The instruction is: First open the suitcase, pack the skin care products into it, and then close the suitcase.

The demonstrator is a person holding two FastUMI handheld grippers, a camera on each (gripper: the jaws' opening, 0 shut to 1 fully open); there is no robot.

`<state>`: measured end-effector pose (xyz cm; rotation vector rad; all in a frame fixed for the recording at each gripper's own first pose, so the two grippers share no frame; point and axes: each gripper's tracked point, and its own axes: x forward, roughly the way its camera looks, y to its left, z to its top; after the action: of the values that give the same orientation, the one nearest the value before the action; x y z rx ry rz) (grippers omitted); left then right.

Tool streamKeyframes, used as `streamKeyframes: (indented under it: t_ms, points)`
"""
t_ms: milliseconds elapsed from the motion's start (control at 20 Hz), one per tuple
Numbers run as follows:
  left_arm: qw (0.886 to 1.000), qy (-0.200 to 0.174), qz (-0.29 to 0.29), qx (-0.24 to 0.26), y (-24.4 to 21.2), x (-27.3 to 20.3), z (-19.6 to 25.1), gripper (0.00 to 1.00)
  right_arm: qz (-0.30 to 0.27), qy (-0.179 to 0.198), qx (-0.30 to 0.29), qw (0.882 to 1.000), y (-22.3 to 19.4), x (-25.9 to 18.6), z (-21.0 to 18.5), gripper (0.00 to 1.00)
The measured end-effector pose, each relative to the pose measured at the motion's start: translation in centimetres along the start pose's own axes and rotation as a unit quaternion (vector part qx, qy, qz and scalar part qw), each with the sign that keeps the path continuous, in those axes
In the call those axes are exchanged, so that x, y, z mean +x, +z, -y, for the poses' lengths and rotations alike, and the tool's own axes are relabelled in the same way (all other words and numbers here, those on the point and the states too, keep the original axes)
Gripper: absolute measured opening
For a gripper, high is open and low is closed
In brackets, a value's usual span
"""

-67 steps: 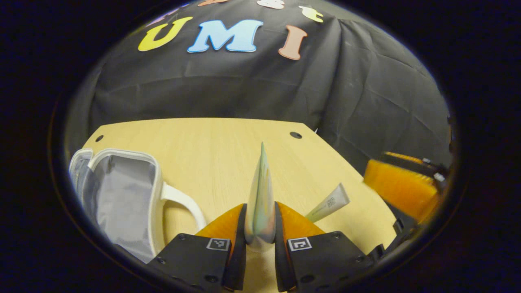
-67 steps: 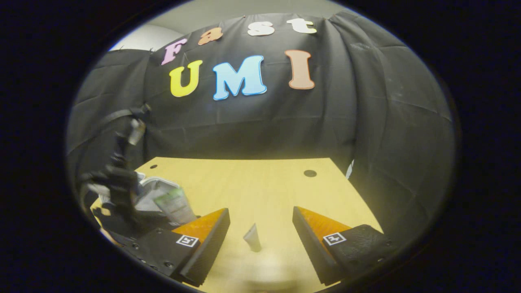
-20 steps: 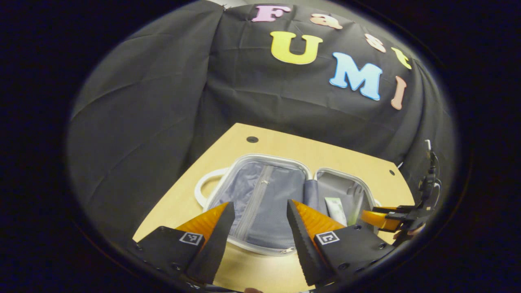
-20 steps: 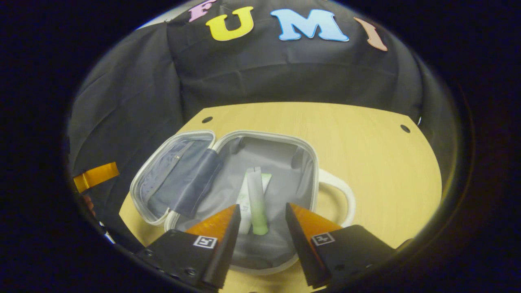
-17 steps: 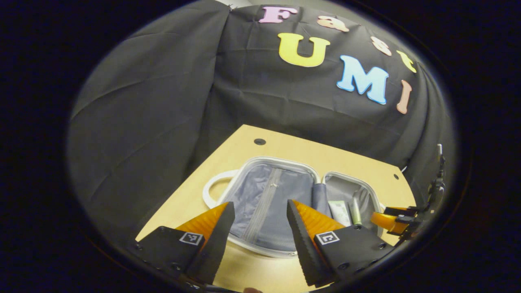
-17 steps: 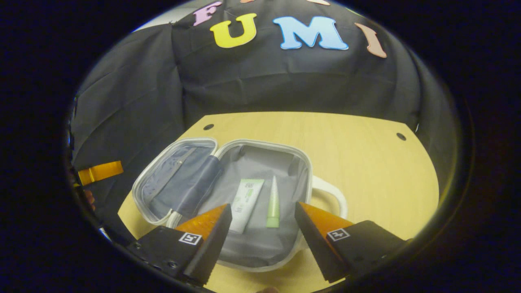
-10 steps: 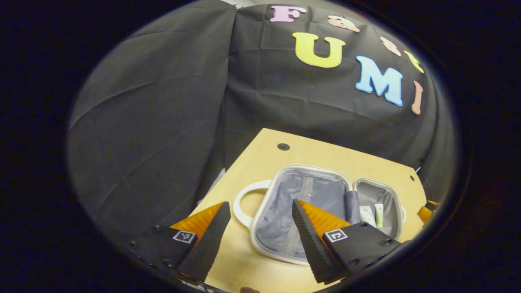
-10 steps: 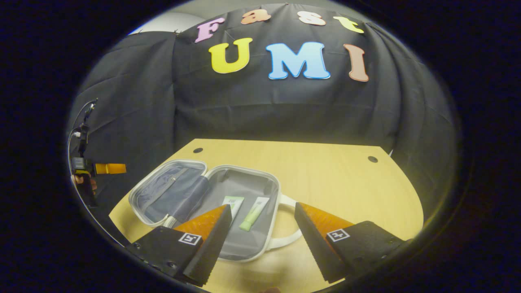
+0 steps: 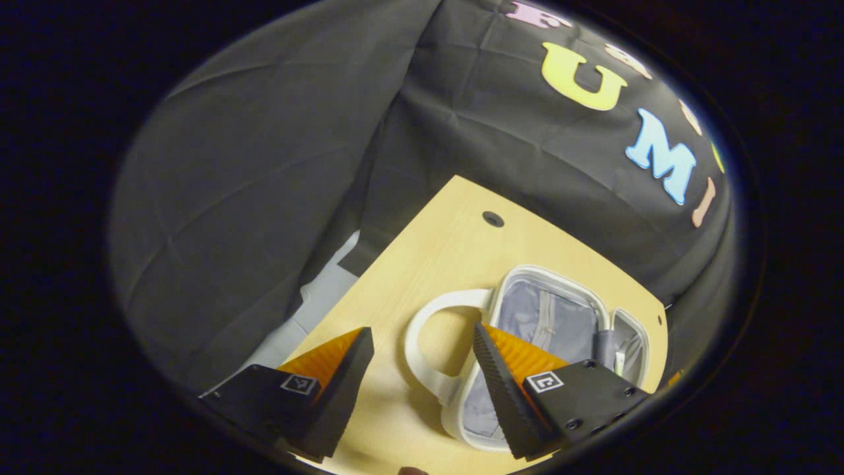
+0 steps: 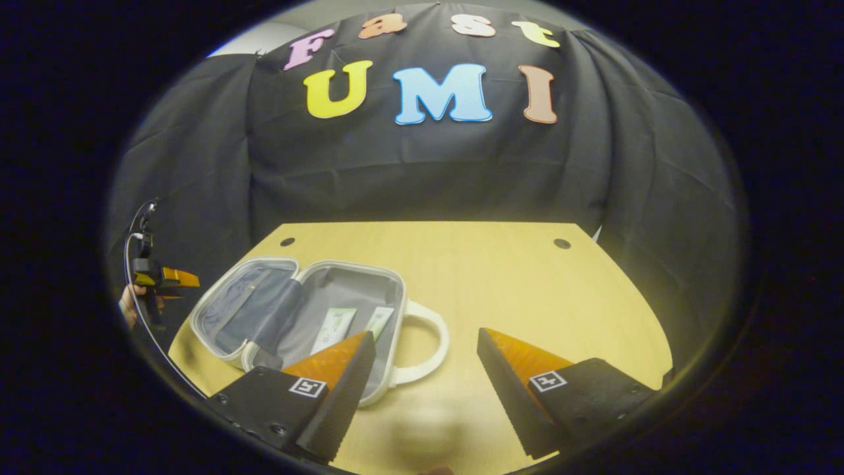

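The small white suitcase (image 10: 224, 353) lies open on the table's left side, grey lining up. Two skin care tubes, a whitish one (image 10: 335, 328) and a pale green one (image 10: 380, 321), lie side by side in the half that has the white handle (image 10: 432, 343). My right gripper (image 10: 425, 335) hovers open and empty, just right of that handle. My left gripper (image 9: 420, 333) is open and empty above the other handle (image 9: 422, 330), with the zipped lid half (image 9: 547, 316) to its right. Farther off, the left gripper (image 10: 165, 277) hangs beyond the table's left edge.
The wooden table (image 10: 527, 297) has cable holes (image 10: 562, 243) near its back corners. A hand (image 10: 128, 307) holds the left gripper off the table's left side. Past the table's left edge (image 9: 369, 264), pale floor (image 9: 316, 310) shows below.
The right gripper let the green tube go into the case, opened and drew back to the right. The left gripper swung left, so the case now sits right of its fingers.
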<state>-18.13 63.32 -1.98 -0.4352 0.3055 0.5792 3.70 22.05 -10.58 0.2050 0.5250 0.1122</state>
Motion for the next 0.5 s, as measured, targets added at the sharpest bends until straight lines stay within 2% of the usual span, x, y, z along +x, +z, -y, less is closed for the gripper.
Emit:
streamKeyframes:
  t_ms: [200,300,350,400,450,500]
  points:
    - [0.996,-0.026,-0.039,-0.081,-1.6,3.3,-0.6,0.94,-0.011,-0.008,0.001,1.000,-0.3,-0.5,0.5,0.95]
    - [0.990,-0.040,-0.050,-0.123,-2.4,4.4,-0.5,0.99,-0.011,-0.010,0.004,1.000,-0.3,-0.6,0.6,0.95]
    - [0.988,-0.048,-0.058,-0.135,-2.8,5.0,-0.3,0.94,-0.011,-0.012,0.005,1.000,-0.3,-0.7,0.7,0.95]
    - [0.986,-0.057,-0.062,-0.145,-3.1,4.9,0.0,0.98,-0.011,-0.013,0.007,1.000,-0.2,-0.6,0.8,0.95]
    - [0.984,-0.065,-0.066,-0.152,-3.2,5.0,0.5,0.94,-0.012,-0.014,0.009,1.000,-0.3,-0.6,0.9,0.95]
    - [0.983,-0.073,-0.068,-0.155,-3.4,5.2,0.9,0.64,-0.014,-0.014,0.012,1.000,-0.3,-0.7,1.0,0.95]
